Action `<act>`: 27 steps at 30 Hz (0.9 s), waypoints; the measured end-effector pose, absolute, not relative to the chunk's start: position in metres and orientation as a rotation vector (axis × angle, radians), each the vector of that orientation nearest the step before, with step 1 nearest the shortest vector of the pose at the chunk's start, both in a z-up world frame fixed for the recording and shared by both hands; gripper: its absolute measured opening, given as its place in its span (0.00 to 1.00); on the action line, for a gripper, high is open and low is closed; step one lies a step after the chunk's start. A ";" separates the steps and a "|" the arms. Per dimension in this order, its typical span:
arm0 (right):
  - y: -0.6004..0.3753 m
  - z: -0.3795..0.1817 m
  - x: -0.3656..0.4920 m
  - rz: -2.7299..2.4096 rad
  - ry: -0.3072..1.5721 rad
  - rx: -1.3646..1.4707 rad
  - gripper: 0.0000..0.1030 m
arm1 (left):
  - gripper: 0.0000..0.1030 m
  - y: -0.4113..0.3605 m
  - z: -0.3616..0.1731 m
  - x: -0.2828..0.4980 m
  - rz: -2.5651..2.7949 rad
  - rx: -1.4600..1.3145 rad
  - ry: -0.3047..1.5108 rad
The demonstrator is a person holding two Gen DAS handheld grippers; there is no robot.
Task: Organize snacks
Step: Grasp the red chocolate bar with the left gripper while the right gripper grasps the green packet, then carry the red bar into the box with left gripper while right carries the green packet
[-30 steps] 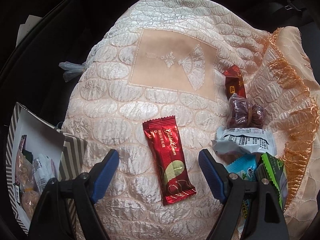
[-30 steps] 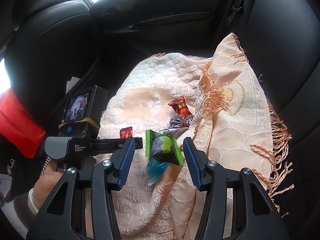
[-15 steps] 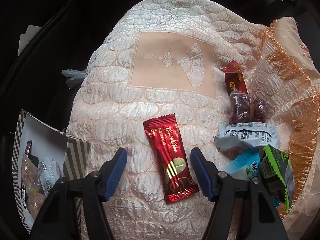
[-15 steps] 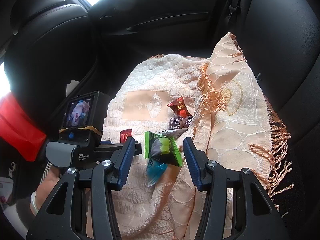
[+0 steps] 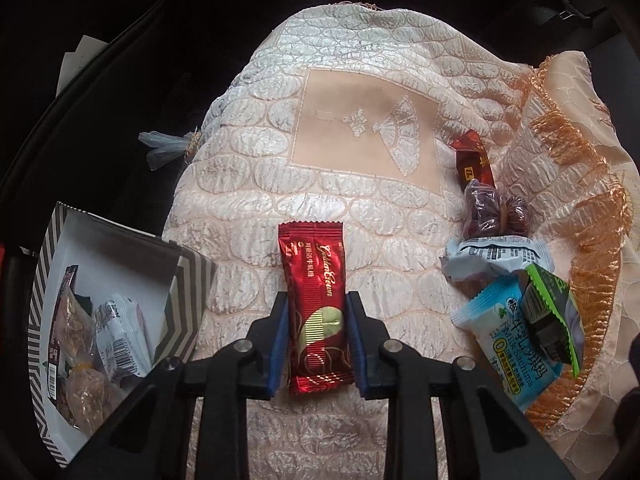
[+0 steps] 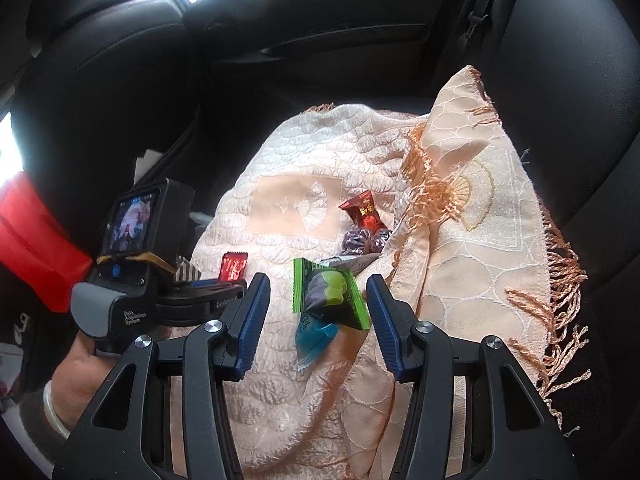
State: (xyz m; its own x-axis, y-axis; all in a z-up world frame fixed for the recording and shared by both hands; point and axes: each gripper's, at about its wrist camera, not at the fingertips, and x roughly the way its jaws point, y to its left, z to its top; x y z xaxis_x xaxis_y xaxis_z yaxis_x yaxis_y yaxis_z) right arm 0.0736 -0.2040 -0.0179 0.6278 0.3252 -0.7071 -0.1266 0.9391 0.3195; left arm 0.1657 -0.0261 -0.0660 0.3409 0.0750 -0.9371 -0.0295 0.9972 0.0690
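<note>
A long red foil wafer bar (image 5: 314,304) lies on the cream quilted cloth (image 5: 320,168). My left gripper (image 5: 316,340) is shut on the bar's lower half, a blue pad on each side. To the right lie several snacks: a green packet (image 5: 550,312), a light blue Sachima packet (image 5: 508,344), a grey-blue packet (image 5: 496,256), wrapped dark dates (image 5: 492,212) and a small red candy (image 5: 472,160). My right gripper (image 6: 316,316) is open, its jaws on either side of the green packet (image 6: 328,294) and apart from it.
A striped paper box (image 5: 120,264) holding several snacks stands at the cloth's left edge. The cloth covers a black car seat (image 6: 560,60). A fringed fold of cloth (image 6: 472,216) rises on the right. The left gripper's camera unit (image 6: 140,224) shows in the right wrist view.
My left gripper has moved forward over the red bar and its jaws have closed from wide open onto it. The right gripper has barely moved.
</note>
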 end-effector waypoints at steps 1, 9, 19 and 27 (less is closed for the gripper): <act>-0.197 -0.021 0.076 0.284 0.887 0.221 0.48 | 0.29 -0.026 -0.065 0.163 0.068 0.045 1.219; -0.182 -0.036 0.091 0.235 0.981 0.129 0.58 | 0.29 -0.027 -0.059 0.150 0.039 0.028 1.209; -0.177 -0.061 0.129 0.241 1.070 0.226 0.52 | 0.29 -0.026 -0.060 0.145 0.030 0.023 1.211; -0.183 -0.052 0.116 0.234 1.035 0.215 0.27 | 0.29 -0.026 -0.057 0.139 0.026 0.019 1.206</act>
